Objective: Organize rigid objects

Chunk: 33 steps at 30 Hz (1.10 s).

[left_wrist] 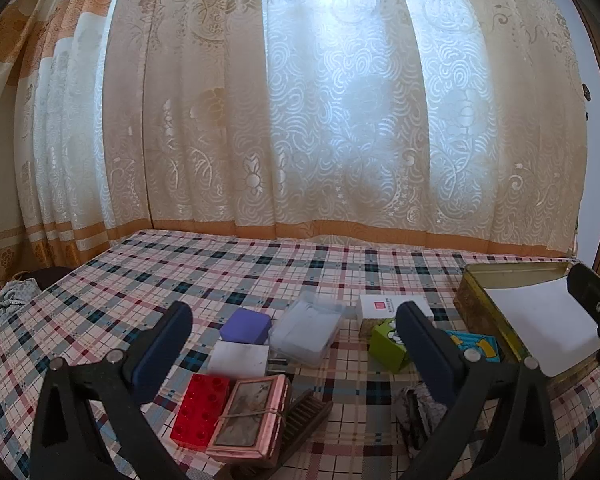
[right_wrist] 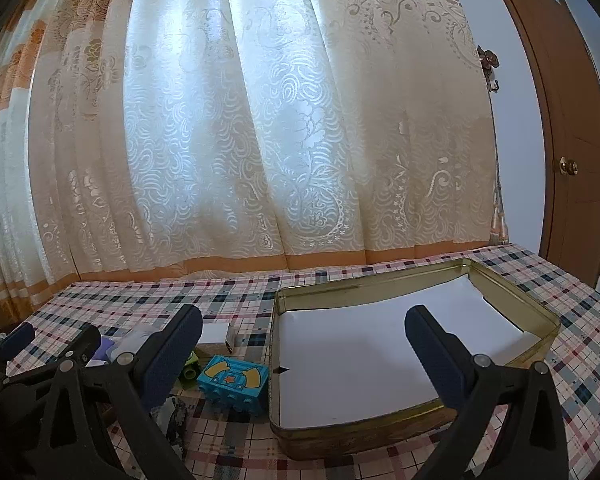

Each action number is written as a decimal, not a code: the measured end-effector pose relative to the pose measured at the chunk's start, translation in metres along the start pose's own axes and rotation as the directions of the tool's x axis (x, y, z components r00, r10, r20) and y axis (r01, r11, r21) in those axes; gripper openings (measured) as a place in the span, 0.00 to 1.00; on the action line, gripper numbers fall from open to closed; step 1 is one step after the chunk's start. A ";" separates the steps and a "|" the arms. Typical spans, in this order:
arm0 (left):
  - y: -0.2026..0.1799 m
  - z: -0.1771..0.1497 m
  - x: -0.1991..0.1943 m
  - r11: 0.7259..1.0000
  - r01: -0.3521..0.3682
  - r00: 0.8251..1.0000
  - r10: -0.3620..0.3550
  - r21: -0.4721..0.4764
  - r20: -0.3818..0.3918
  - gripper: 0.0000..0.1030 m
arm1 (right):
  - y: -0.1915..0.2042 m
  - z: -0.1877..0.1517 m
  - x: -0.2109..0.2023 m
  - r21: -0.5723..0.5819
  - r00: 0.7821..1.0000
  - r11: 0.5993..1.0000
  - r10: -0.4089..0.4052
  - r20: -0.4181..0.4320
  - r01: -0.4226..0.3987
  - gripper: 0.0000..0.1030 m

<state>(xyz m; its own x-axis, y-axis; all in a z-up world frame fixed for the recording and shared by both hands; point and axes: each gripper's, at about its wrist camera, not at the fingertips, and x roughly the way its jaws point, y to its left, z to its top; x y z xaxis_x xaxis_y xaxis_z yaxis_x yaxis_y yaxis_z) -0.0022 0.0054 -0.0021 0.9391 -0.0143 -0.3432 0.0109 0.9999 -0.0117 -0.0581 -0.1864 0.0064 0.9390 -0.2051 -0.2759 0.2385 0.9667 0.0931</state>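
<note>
A gold tin box (right_wrist: 516, 292) lined with white paper stands open on the plaid table; it also shows in the left wrist view (left_wrist: 476, 312). My left gripper (left_wrist: 296, 320) is open and empty above a cluster: a red brick (left_wrist: 200, 410), a pink framed case (left_wrist: 248, 416), a purple box (left_wrist: 246, 325), a clear plastic case (left_wrist: 306, 330), a white box (left_wrist: 238, 359), a green block (left_wrist: 388, 344). My right gripper (right_wrist: 304, 324) is open and empty over the tin's left part. A blue printed brick (right_wrist: 234, 382) lies just left of the tin.
A patterned curtain (right_wrist: 260, 140) hangs along the table's far edge. A brown door (right_wrist: 568, 160) stands at the right. A dark comb-like piece (left_wrist: 304, 420) and a small mottled object (left_wrist: 414, 412) lie near the left gripper. My left gripper (right_wrist: 16, 340) shows at the right view's left edge.
</note>
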 end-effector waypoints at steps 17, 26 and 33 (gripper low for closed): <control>-0.002 0.000 0.001 1.000 0.001 1.000 -0.001 0.007 -0.007 1.00 | 0.002 0.001 0.000 -0.003 1.000 1.000 -0.005 -0.004 0.005 1.00; -0.006 0.000 0.000 1.000 0.011 1.000 -0.011 0.018 -0.001 1.00 | 0.000 0.002 0.001 0.005 1.000 1.000 -0.012 -0.007 0.012 1.00; -0.006 0.000 0.000 1.000 0.017 1.000 -0.017 0.023 0.000 1.00 | -0.001 0.001 0.001 0.004 1.000 1.000 -0.013 -0.007 0.013 1.00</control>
<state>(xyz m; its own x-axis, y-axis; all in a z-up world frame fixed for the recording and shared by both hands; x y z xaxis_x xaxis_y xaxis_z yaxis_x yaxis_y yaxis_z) -0.0025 -0.0010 -0.0017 0.9387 -0.0309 -0.3433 0.0346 0.9994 0.0047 -0.0569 -0.1875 0.0073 0.9342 -0.2166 -0.2836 0.2518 0.9632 0.0937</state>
